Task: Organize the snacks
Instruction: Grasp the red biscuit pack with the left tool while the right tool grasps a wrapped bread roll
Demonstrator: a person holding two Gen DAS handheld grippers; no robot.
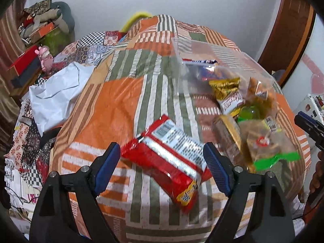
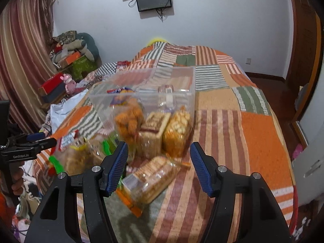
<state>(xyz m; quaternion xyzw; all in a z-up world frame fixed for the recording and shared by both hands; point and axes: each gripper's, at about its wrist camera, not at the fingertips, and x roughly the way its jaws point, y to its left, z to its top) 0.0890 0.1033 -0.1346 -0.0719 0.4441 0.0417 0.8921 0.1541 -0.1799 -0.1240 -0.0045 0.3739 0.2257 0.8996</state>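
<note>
My left hand-held gripper (image 1: 162, 158) gapes around the red packet (image 1: 170, 162); right hand-held gripper (image 2: 159, 168) open over the biscuit pack (image 2: 145, 182); I should centre before squeezing.

Lighting: even indoor light, moderately bright, soft shadows under my grippers on the bedspread (image 1: 113, 105). Blur: the snack packets (image 2: 149, 178) and the clear box (image 2: 145, 93) smear in both views. Distortion: strong fisheye bowing, with black vignette in the corners. Glare: faint sheen on the red wrapper (image 1: 172, 162).
</note>
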